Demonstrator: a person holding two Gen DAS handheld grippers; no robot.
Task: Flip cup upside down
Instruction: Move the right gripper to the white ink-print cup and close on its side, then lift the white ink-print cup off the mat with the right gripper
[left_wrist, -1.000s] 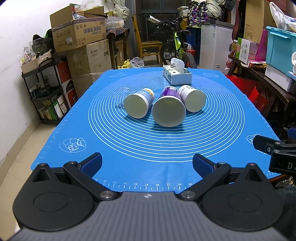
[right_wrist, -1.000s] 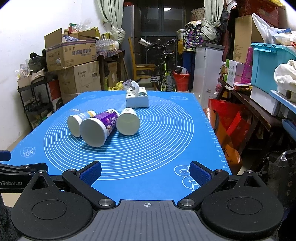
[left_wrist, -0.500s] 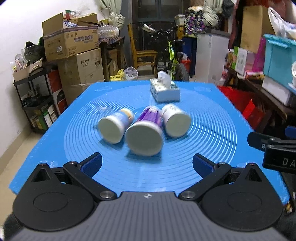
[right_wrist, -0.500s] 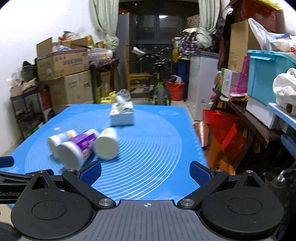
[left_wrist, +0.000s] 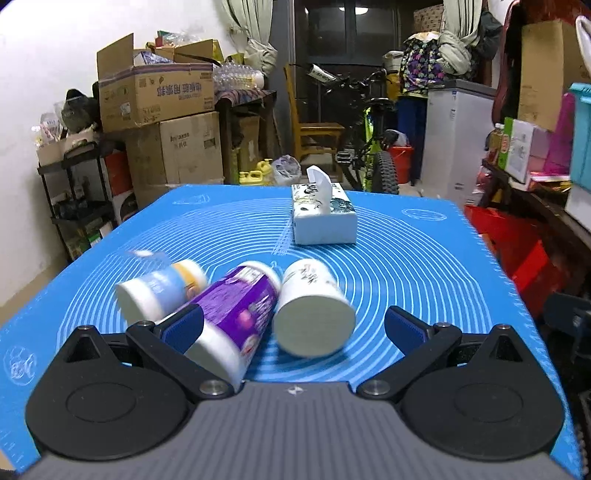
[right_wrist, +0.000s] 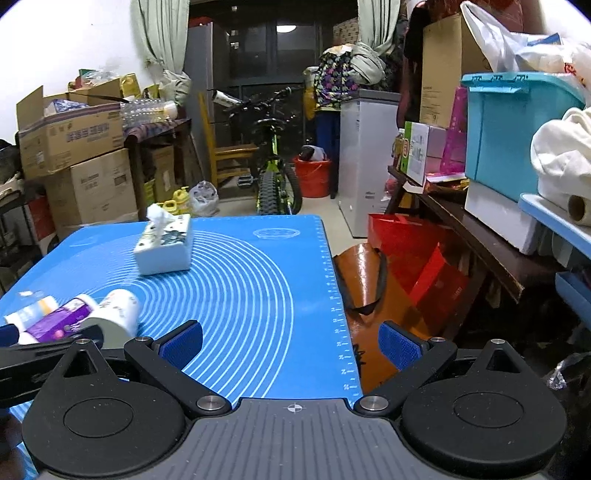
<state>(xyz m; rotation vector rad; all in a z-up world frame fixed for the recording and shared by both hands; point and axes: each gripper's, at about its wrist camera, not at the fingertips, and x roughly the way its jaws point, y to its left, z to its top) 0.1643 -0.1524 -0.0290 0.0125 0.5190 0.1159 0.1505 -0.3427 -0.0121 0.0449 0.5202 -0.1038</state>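
Observation:
Three cups lie on their sides on the blue mat (left_wrist: 424, 266): a white printed cup (left_wrist: 312, 306), a purple cup (left_wrist: 236, 314) and a light blue cup (left_wrist: 159, 291). A clear cup (left_wrist: 147, 258) lies behind the blue one. My left gripper (left_wrist: 293, 328) is open and low over the mat; the white cup lies between its fingers and the purple cup touches the left finger (left_wrist: 183, 326). My right gripper (right_wrist: 290, 343) is open and empty over the mat's right edge, with the cups at its far left (right_wrist: 110, 317).
A tissue box (left_wrist: 323, 218) stands on the mat behind the cups; it also shows in the right wrist view (right_wrist: 164, 243). A brown stool (right_wrist: 365, 295) and red bags (right_wrist: 417, 258) sit right of the table. Cardboard boxes (left_wrist: 155, 96) and a bicycle (left_wrist: 369, 140) stand beyond.
Both grippers have moved forward and lower. The left gripper has closed in on the cups, so the white cup now lies between its open fingers. The right gripper has swung rightward.

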